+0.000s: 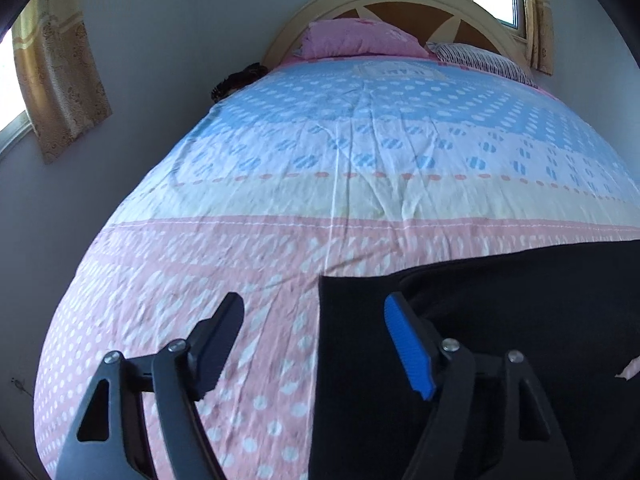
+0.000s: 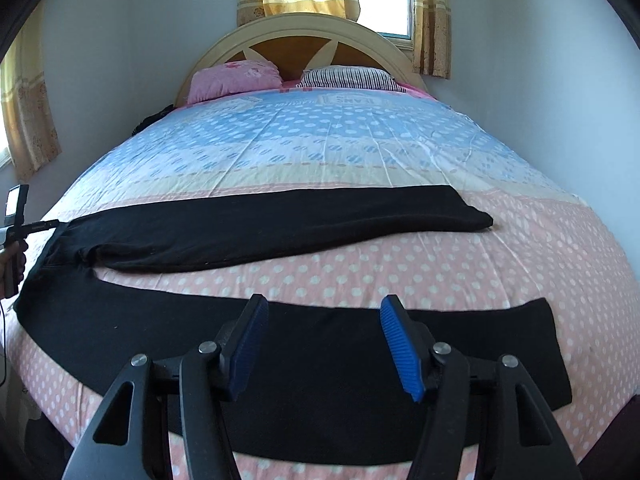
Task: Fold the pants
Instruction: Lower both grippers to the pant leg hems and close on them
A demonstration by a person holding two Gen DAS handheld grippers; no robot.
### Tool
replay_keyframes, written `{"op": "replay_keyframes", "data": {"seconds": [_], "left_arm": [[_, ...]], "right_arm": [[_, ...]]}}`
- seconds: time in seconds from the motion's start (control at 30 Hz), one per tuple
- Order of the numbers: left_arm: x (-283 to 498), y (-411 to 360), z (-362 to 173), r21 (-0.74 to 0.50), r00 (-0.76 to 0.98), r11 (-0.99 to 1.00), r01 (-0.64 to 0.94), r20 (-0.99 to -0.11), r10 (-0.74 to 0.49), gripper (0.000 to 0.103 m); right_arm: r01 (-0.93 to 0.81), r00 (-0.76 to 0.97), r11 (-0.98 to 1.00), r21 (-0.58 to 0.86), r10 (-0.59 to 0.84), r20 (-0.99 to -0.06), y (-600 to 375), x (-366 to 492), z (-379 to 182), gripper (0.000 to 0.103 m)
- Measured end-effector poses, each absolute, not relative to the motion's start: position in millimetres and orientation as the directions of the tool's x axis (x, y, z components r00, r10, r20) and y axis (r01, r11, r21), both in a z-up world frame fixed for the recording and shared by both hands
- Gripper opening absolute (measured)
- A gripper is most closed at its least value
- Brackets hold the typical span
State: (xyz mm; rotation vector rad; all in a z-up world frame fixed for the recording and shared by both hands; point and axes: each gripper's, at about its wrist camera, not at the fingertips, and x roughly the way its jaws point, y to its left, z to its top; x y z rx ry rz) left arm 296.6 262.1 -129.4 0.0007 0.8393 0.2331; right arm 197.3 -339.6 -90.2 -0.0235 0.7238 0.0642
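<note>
Black pants [image 2: 280,224] lie spread flat across the near end of the big bed [image 2: 360,152], and they are the closest thing to both cameras. Both legs point to the right with a strip of pink dotted sheet showing between them. The waist sits over at the left edge of the bed.

Right gripper [image 2: 320,344] hangs over the near leg with its blue fingers wide apart, holding nothing. Left gripper [image 1: 314,344] is also spread wide and empty. It sits at the waist end, with one finger over the black cloth and the other over the sheet.

I think things could go wrong in a few ways. The cloth is soft and floppy, so a pinch could catch only the top layer, or grab the sheet too. Then the sheet would lift with the pants. If one gripper lifts and the other waits, the leg could twist and land crooked. The near leg lies close to the bed's edge, so a tug could pull it off.
</note>
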Motion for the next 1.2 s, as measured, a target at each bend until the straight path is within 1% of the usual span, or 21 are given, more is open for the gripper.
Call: {"op": "replay_keyframes", "data": {"seconds": [0.1, 0.17, 0.23, 0.43, 0.47, 0.5, 0.53, 0.6, 0.7, 0.8, 0.9, 1.0, 1.2], "left_arm": [[312, 272, -139, 0.033, 0.625, 0.983, -0.183, -0.768, 0.142, 0.066], [318, 277, -146, -0.012, 0.614, 0.986, -0.166, -0.784, 0.093, 0.058], [320, 279, -151, -0.074, 0.609, 0.988, -0.139, -0.792, 0.026, 0.047], [317, 280, -156, -0.107, 0.617, 0.987, -0.117, -0.787, -0.012, 0.045], [318, 281, -155, -0.107, 0.620, 0.988, -0.111, -0.784, -0.015, 0.043], [320, 280, -155, -0.109, 0.622, 0.989, -0.099, -0.783, -0.024, 0.037], [321, 278, -154, -0.106, 0.623, 0.990, -0.088, -0.781, -0.028, 0.034], [322, 276, -153, -0.085, 0.630, 0.993, -0.080, -0.777, -0.016, 0.031], [323, 278, -153, -0.085, 0.634, 0.993, -0.086, -0.774, -0.012, 0.027], [323, 280, -153, -0.092, 0.636, 0.992, -0.090, -0.771, -0.014, 0.027], [323, 282, -154, -0.095, 0.638, 0.991, -0.092, -0.770, -0.014, 0.026], [324, 280, -154, -0.083, 0.634, 0.992, -0.092, -0.773, -0.006, 0.026], [325, 275, -154, -0.046, 0.632, 0.995, -0.092, -0.775, 0.023, 0.026]], "right_arm": [[-0.064, 0.744, 0.997, -0.040, 0.021, -0.668, -343, 210, -91, 0.060], [-0.061, 0.744, 0.997, -0.046, 0.015, -0.669, -348, 218, -91, 0.060], [-0.058, 0.743, 0.998, -0.033, 0.021, -0.669, -354, 226, -91, 0.060], [-0.025, 0.726, 0.999, 0.029, 0.038, -0.687, -378, 259, -96, 0.060], [-0.018, 0.724, 0.999, 0.034, 0.036, -0.689, -383, 265, -95, 0.060], [-0.010, 0.721, 0.999, 0.042, 0.037, -0.691, -387, 270, -95, 0.060], [0.003, 0.720, 0.999, 0.051, 0.033, -0.693, -395, 275, -94, 0.060], [0.038, 0.719, 0.997, 0.073, 0.023, -0.695, -414, 285, -89, 0.060], [0.095, 0.710, 0.990, 0.108, 0.009, -0.704, -442, 302, -87, 0.060], [0.164, 0.689, 0.978, 0.129, -0.020, -0.725, -473, 325, -92, 0.060], [0.196, 0.660, 0.971, 0.137, -0.027, -0.751, -500, 353, -103, 0.060], [0.221, 0.620, 0.960, 0.170, -0.004, -0.784, -524, 384, -116, 0.060], [0.280, 0.587, 0.938, 0.205, 0.002, -0.809, -551, 437, -131, 0.060]]}}
